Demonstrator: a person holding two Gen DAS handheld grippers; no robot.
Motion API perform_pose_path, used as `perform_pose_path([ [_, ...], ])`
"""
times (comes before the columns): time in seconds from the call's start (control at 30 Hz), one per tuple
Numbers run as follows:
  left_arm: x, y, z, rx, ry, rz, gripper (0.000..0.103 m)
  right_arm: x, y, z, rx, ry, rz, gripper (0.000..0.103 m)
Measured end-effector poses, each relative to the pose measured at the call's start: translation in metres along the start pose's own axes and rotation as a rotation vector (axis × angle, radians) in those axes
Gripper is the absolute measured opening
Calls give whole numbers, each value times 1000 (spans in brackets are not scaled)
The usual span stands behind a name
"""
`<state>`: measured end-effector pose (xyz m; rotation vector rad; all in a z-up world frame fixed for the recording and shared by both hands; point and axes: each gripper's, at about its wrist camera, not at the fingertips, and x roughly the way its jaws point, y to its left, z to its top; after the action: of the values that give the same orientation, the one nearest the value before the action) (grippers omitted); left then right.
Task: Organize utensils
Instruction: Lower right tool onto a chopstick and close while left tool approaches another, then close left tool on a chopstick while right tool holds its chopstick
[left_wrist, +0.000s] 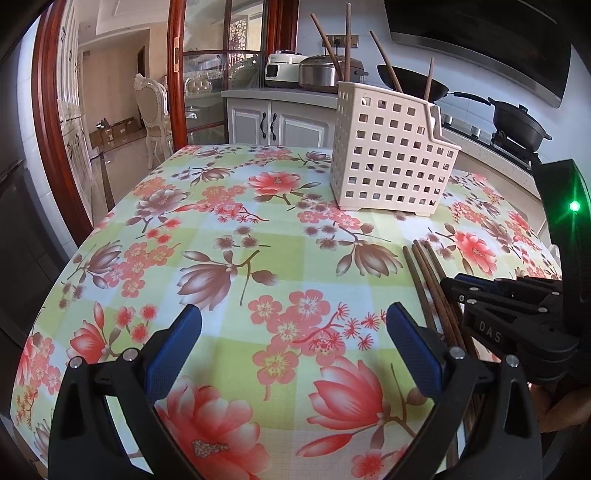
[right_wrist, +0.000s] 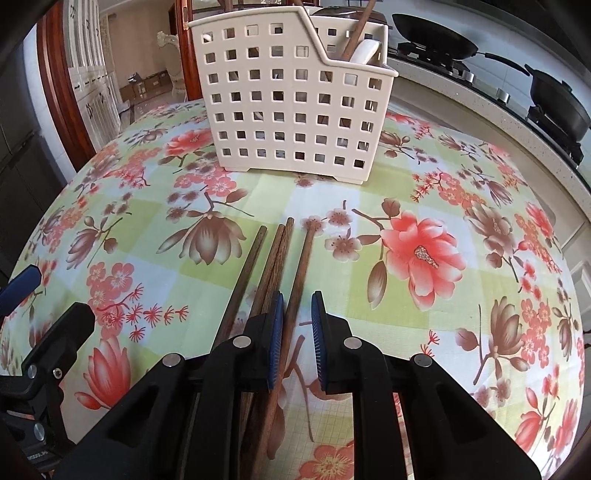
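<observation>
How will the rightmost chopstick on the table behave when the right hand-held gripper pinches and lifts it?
The chopstick looks like stiff wood, so it probably won't bend. It is long and thin, and the right hand-held gripper straddles it well back from its far tip, so that end may droop or swing. Its rounded shaft on the smooth tablecloth could roll toward the other chopsticks.

- Left gripper (left_wrist: 293, 345): matte black plastic arms, textured blue pads, round silver screws.
- Right gripper (right_wrist: 297, 341): same black build, blue ribbed pads, white "DAS" lettering, green light.
</observation>
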<state>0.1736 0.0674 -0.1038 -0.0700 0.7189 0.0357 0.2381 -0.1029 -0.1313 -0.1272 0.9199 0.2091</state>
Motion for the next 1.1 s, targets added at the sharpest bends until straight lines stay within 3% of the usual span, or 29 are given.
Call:
perform_pose_path([
  [0.13,1,1,0,-8,9,2,97,-1,-2,-2,-10,1,1,15],
  [0.23,1,-1,0,4,7,11,97,-1,-5,-3,-8,-2,6,8],
  [0.53,3,-11,-1,53,14,43,97,-8,-22,-14,32,-30,48,6],
  [0.67,6,-16,0,52,42,17,96,-13,-40,-21,65,-41,58,6],
  [0.83,12,-31,7,65,79,-37,87,-18,-61,-28,106,-53,74,6],
  [1.1,25,-64,11,140,122,-63,61,-20,-70,-36,130,-64,114,6],
])
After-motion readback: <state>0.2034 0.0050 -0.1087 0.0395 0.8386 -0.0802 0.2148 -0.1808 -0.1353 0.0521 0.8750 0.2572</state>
